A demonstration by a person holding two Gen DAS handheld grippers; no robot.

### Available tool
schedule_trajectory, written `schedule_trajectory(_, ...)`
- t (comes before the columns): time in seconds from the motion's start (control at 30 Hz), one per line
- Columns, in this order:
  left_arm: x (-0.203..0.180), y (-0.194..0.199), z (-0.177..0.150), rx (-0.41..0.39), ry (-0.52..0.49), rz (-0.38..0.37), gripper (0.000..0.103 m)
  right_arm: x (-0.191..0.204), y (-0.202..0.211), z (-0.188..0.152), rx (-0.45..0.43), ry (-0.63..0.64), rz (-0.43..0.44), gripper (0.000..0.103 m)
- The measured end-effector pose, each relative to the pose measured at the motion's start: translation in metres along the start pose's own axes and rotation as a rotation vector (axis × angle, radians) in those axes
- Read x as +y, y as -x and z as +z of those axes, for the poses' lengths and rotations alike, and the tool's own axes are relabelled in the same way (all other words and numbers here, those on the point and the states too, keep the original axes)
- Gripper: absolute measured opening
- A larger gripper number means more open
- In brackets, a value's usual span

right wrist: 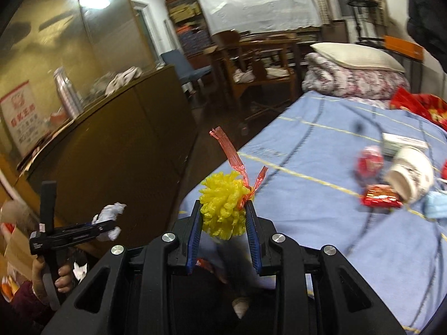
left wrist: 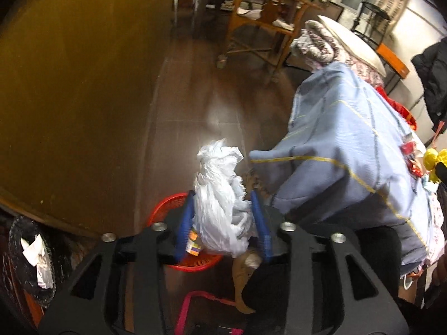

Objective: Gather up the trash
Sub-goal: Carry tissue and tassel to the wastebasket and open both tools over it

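Bedspread [right wrist: 321, 167] litter blurred — red basket [left wrist: 167, 209] half-hidden.

Open floor [left wrist: 195, 89] runs as a corridor between cabinet [left wrist: 69, 97] and bed [left wrist: 349, 145]; beyond the bed's far end a wooden chair [left wrist: 259, 19] blocks it; at the bed's near corner a red basket [left wrist: 170, 212] occupies the floor, white bag [left wrist: 220, 195] directly above

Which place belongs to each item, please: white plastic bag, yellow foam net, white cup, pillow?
1 white plastic bag
2 yellow foam net
3 white cup
4 pillow

a on the folded quilt
b in the jaws of the left gripper
c lying on the blue sheet
d in the jaws of the right gripper

Pairs: 1-b, 2-d, 3-c, 4-a
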State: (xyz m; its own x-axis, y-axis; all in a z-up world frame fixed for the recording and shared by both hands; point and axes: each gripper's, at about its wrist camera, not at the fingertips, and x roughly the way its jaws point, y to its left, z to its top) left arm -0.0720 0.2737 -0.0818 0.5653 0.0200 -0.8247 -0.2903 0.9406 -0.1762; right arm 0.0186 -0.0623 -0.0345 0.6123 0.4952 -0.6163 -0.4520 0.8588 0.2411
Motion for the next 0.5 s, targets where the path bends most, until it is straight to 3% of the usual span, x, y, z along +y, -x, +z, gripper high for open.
schedule_trajectory(0.17,0.016,0.007,-0.001,-0.015,0.030,0.025,0.074,0.028,-0.018,0.002,0.037,0.037,0.046,0.030)
schedule_trajectory(0.33,0.034,0.017,-0.004,0.001,0.089,0.067,0.078,0.058,-0.039,0.002,0.085,0.077,0.094,0.030)
schedule_trajectory(0.43,0.046,0.027,-0.011,0.000,0.153,0.157,0.088,0.078,-0.053,0.001,0.118,0.109,0.129,0.030)
schedule_trajectory(0.5,0.056,0.034,-0.020,-0.006,0.191,0.212,0.089,0.092,-0.064,0.000,0.145,0.131,0.151,0.030)
